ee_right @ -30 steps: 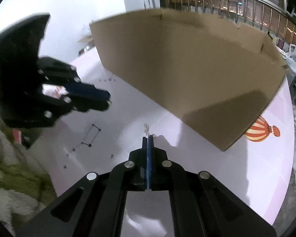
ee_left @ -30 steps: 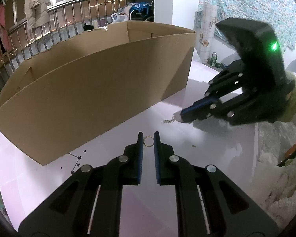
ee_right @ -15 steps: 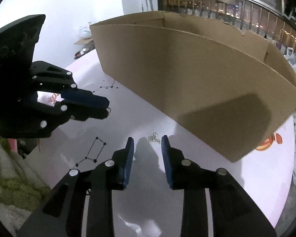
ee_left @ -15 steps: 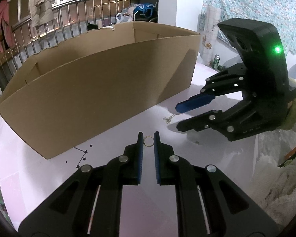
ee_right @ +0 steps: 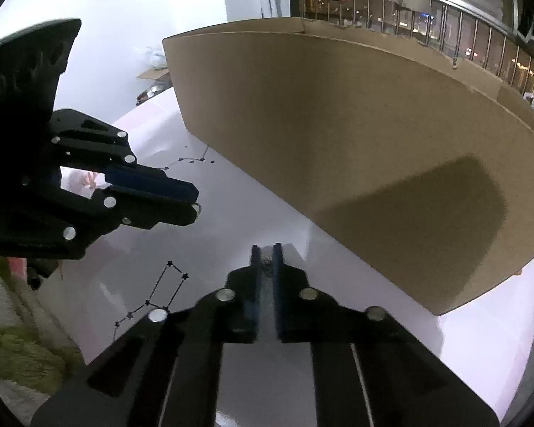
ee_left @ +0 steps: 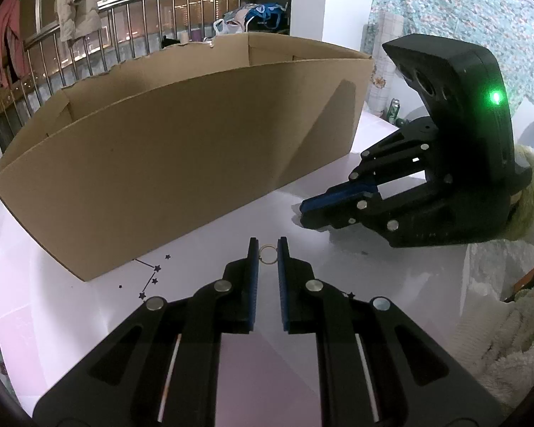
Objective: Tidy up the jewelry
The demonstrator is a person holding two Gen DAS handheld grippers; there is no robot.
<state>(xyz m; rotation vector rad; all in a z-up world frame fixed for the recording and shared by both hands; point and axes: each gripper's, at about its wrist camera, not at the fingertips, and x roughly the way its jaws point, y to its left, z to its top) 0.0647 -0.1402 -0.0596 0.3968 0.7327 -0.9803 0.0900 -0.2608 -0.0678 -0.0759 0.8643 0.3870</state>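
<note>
Left tongs (ee_left: 267,252) pinch a small gold metal ring (ee_left: 267,253) above the white counter (ee_left: 391,274). At two o'clock, right tongs (ee_right: 266,259), low and level, narrowly parted around a tiny silvery chain (ee_right: 266,260).

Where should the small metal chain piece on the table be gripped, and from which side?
Pinch the small metal chain piece across its bunched middle, coming down from above: it lies flat on the pink tabletop in a little heap. The right claw straddles it.
</note>
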